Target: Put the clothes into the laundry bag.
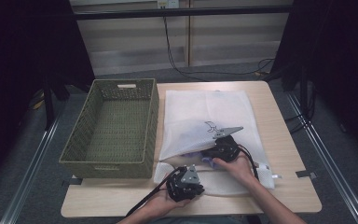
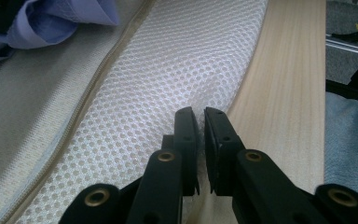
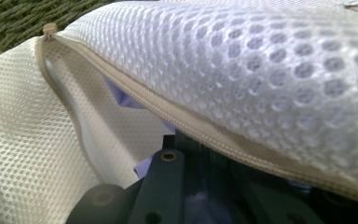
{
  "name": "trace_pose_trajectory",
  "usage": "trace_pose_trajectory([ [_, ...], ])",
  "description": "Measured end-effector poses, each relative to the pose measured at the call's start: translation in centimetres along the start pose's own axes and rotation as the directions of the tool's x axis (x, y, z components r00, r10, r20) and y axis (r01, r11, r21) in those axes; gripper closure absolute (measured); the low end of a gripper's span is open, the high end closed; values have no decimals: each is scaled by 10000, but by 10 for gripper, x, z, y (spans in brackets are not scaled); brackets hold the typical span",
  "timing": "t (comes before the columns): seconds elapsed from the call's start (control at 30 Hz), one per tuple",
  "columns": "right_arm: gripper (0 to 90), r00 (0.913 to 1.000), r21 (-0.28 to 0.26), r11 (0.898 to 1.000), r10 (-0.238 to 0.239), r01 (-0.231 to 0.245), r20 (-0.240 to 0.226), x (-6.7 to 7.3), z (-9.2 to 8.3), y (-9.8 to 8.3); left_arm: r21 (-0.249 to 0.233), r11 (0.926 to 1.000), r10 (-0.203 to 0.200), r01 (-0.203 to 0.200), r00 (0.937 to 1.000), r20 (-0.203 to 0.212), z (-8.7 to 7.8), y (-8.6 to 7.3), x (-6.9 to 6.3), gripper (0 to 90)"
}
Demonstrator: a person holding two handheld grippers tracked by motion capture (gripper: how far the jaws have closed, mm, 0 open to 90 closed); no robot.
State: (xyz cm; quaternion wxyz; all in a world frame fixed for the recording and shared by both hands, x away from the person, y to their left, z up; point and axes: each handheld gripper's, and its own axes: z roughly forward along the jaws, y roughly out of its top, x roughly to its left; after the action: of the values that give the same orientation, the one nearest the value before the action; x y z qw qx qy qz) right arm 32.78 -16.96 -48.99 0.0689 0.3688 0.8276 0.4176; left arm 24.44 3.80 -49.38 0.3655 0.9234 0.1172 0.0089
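Observation:
A white mesh laundry bag (image 1: 205, 112) lies flat on the wooden table (image 1: 286, 154), its zippered mouth facing the near left. My left gripper (image 1: 190, 170) sits at the bag's near edge, and in the left gripper view its jaws (image 2: 200, 119) are shut on a fold of the lower mesh layer (image 2: 168, 70). My right gripper (image 1: 207, 155) reaches into the mouth under the raised upper flap (image 3: 261, 60). Its jaws are mostly covered by the flap, with lavender shirt cloth (image 3: 121, 95) gathered around them. The shirt (image 1: 196, 155) bunches at the opening and lies inside the bag (image 2: 60, 23).
An empty green woven basket (image 1: 109, 88) stands on the table left of the bag, touching its side. The bag's beige zipper (image 3: 168, 112) runs along the open mouth, its end stop (image 3: 50, 29) near the basket. Bare tabletop (image 2: 284, 116) lies beside the bag.

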Motion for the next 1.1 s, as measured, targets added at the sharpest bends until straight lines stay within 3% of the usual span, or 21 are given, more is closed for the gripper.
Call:
trace_pose_trajectory([
  [1.1,850,9961,-475,9972,610,-580,633,-15,18,6,17,10000,15,-15,9998,203,0,1,2,849],
])
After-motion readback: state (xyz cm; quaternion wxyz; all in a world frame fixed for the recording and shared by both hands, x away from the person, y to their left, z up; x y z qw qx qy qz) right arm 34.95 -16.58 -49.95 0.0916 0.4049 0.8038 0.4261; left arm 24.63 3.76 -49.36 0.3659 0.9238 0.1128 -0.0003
